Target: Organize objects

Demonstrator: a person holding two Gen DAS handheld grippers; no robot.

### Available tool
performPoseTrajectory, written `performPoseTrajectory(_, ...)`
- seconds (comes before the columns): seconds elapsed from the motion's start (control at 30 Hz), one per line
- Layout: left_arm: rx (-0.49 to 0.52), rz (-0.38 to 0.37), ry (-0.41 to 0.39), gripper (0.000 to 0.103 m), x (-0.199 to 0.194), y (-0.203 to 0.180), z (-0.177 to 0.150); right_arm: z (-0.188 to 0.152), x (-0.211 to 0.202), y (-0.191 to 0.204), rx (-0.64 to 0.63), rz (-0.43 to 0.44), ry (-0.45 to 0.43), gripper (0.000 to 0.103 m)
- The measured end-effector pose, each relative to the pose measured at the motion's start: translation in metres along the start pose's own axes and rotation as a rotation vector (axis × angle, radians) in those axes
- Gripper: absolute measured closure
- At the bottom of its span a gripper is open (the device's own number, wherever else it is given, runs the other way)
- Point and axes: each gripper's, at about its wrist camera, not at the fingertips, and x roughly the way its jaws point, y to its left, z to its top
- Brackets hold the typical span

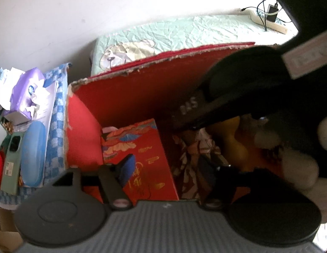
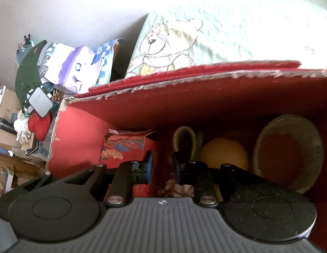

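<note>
A red cardboard box (image 1: 129, 97) stands open against the bed; it also shows in the right wrist view (image 2: 184, 109). Inside lie a red patterned packet (image 1: 146, 154) (image 2: 123, 147), a yellow ball (image 2: 224, 154), a round bowl-like thing (image 2: 288, 154) and patterned fabric (image 1: 195, 158). My left gripper (image 1: 171, 168) is open above the packet and fabric. My right gripper (image 2: 162, 166) is open over the box floor, nothing between its fingers. The other gripper's black body (image 1: 247, 88) hangs over the box on the right of the left wrist view, beside a white-gloved hand (image 1: 300, 168).
Left of the box a cluttered side table holds a purple tissue pack (image 1: 30, 92) (image 2: 79, 71), a blue glasses case (image 1: 33, 154), a green phone (image 1: 12, 162) and a red item (image 2: 40, 124). Behind is a bed with a pale green bear sheet (image 2: 174, 40) and a power strip (image 1: 271, 19).
</note>
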Motion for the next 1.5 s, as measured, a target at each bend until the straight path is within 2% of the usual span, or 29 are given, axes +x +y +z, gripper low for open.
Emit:
performPoseTrajectory(0.1, 0.007, 0.015, -0.003, 0.032, 0.001, -0.002, 0.002, -0.003, -0.007, -0.005, -0.017, -0.037, -0.024, 0.08)
performPoseTrajectory(0.27, 0.014, 0.031, 0.001, 0.033, 0.004, -0.002, 0.007, -0.009, -0.018, -0.015, 0.02, -0.044, -0.061, 0.083)
performPoseTrajectory(0.37, 0.018, 0.042, 0.001, 0.033, 0.006, -0.003, 0.01, -0.016, -0.025, -0.01, -0.012, -0.083, -0.101, 0.079)
performPoseTrajectory(0.73, -0.011, 0.056, 0.023, 0.036, 0.02, 0.001, 0.019, -0.021, -0.031, -0.027, 0.089, -0.036, -0.147, 0.08)
performPoseTrajectory(1.13, -0.007, 0.07, 0.0, 0.031, 0.016, -0.001, 0.022, -0.031, -0.036, -0.027, 0.091, -0.096, -0.233, 0.08)
performPoseTrajectory(1.5, -0.012, 0.101, -0.004, 0.031, 0.018, -0.004, 0.023, -0.033, -0.035, -0.027, 0.09, -0.11, -0.25, 0.08)
